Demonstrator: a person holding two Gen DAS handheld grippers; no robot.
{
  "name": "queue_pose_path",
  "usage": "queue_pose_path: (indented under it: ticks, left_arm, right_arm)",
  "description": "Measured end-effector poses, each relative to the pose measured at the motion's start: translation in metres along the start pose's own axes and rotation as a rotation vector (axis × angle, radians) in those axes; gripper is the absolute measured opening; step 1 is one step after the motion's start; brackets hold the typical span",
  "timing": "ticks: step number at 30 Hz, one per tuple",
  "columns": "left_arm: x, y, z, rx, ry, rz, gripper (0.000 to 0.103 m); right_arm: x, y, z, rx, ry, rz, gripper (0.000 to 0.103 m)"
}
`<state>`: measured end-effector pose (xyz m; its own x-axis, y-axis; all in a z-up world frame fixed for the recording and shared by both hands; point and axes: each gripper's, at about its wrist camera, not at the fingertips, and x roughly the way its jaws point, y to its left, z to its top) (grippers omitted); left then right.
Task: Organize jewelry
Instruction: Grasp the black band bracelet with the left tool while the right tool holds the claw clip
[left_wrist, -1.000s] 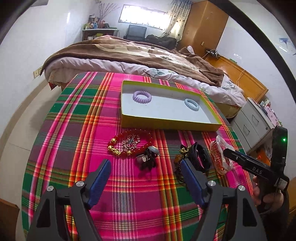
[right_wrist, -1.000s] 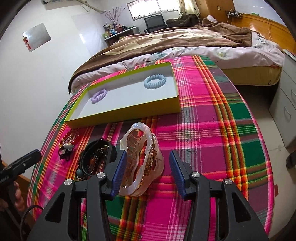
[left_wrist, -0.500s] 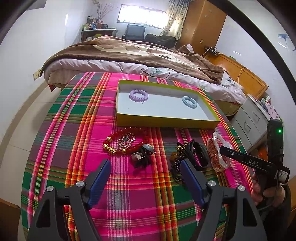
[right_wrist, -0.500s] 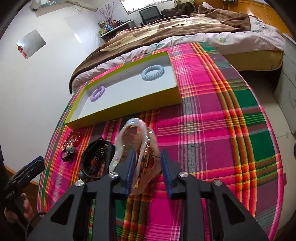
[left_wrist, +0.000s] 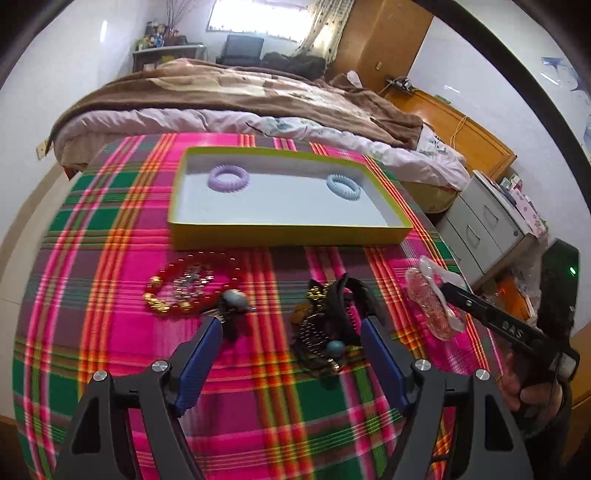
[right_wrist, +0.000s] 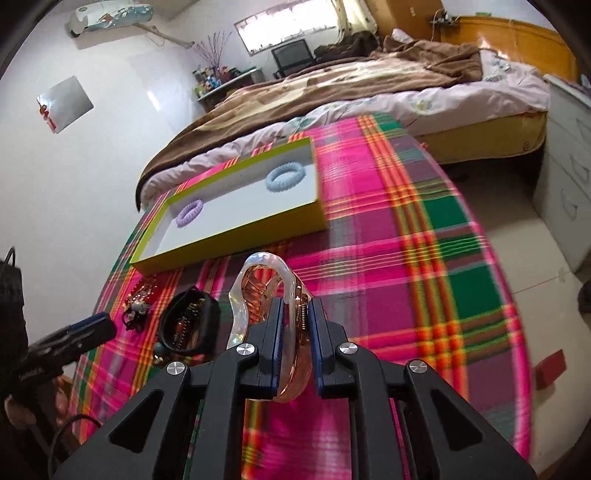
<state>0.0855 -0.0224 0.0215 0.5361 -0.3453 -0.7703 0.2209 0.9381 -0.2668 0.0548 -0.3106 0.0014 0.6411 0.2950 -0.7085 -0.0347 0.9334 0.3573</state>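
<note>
The translucent pink-and-pearl plastic hair claw clip (right_wrist: 264, 295) sits pinched between the blue pads of your right gripper (right_wrist: 295, 317), its long axis running forward along the fingers and its looped end pointing toward the shallow yellow-rimmed tray (right_wrist: 236, 229). That tray lies ahead and to the left of the clip, well apart, with a lilac coil hair tie (right_wrist: 189, 213) and a pale blue coil hair tie (right_wrist: 285, 178) already inside. So your carry goes forward-left, over the near wall. Your left gripper (left_wrist: 291, 347) hangs wide, holding nothing, above the plaid tablecloth (left_wrist: 110, 240); the black band tangled with beads (left_wrist: 328, 317) lies between its fingers, and the red-and-gold bead bracelet (left_wrist: 184, 284) just beyond on the left.
</note>
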Motion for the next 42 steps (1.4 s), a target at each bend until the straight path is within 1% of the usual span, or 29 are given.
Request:
queue_pose_path:
  ticks: [4,8,10,11,14,16,17,18,20,22,23,24,25,27,30,38,42]
  left_arm:
    - [0.009,-0.015,0.004,0.037,0.012,-0.012,0.077]
    - [0.019,-0.026,0.008,0.060,0.025,0.001,0.077]
    - [0.028,-0.033,0.010,0.081,0.047,0.009,0.074]
    - [0.031,-0.036,0.011,0.090,0.055,0.013,0.070]
    - [0.038,-0.045,0.011,0.121,0.066,0.019,0.069]
    - [0.045,-0.048,0.011,0.135,0.088,0.037,0.061]
    - [0.049,-0.049,0.011,0.135,0.098,0.052,0.053]
    - [0.051,-0.049,0.012,0.137,0.100,0.060,0.049]
    - [0.054,-0.052,0.012,0.147,0.099,0.074,0.049]
    - [0.057,-0.055,0.011,0.160,0.107,0.091,0.041]
    - [0.058,-0.056,0.011,0.168,0.108,0.094,0.033]
    - [0.059,-0.058,0.010,0.177,0.111,0.099,0.029]
    - [0.059,-0.060,0.010,0.186,0.109,0.110,0.028]
    - [0.059,-0.060,0.010,0.191,0.103,0.130,0.016]
    - [0.057,-0.059,0.011,0.186,0.097,0.124,0.014]
    - [0.046,-0.059,0.013,0.178,0.064,0.107,0.013]
    - [0.034,-0.060,0.013,0.182,0.031,0.092,0.013]
  right_arm:
    - [-0.014,-0.007,-0.003,0.001,-0.029,-0.021,0.014]
    - [-0.024,-0.010,-0.006,-0.007,-0.056,-0.037,0.014]
    - [-0.028,-0.013,-0.007,-0.008,-0.062,-0.035,0.014]
    - [-0.030,-0.015,-0.008,-0.006,-0.065,-0.030,0.014]
    - [-0.032,-0.019,-0.010,0.001,-0.066,-0.027,0.014]
    - [-0.032,-0.021,-0.011,0.004,-0.064,-0.023,0.014]
    - [-0.032,-0.022,-0.012,0.006,-0.062,-0.021,0.014]
    - [-0.032,-0.023,-0.012,0.008,-0.061,-0.020,0.014]
    - [-0.031,-0.024,-0.012,0.011,-0.060,-0.017,0.014]
    - [-0.030,-0.025,-0.012,0.016,-0.060,-0.013,0.014]
    - [-0.030,-0.025,-0.012,0.018,-0.060,-0.011,0.014]
    - [-0.030,-0.026,-0.012,0.018,-0.060,-0.010,0.014]
    - [-0.029,-0.026,-0.013,0.017,-0.059,-0.009,0.014]
    - [-0.028,-0.026,-0.013,0.016,-0.055,-0.007,0.014]
    - [-0.026,-0.025,-0.013,0.015,-0.053,-0.005,0.014]
    - [-0.025,-0.022,-0.014,0.017,-0.052,-0.008,0.014]
    - [-0.027,-0.021,-0.015,0.016,-0.055,-0.010,0.014]
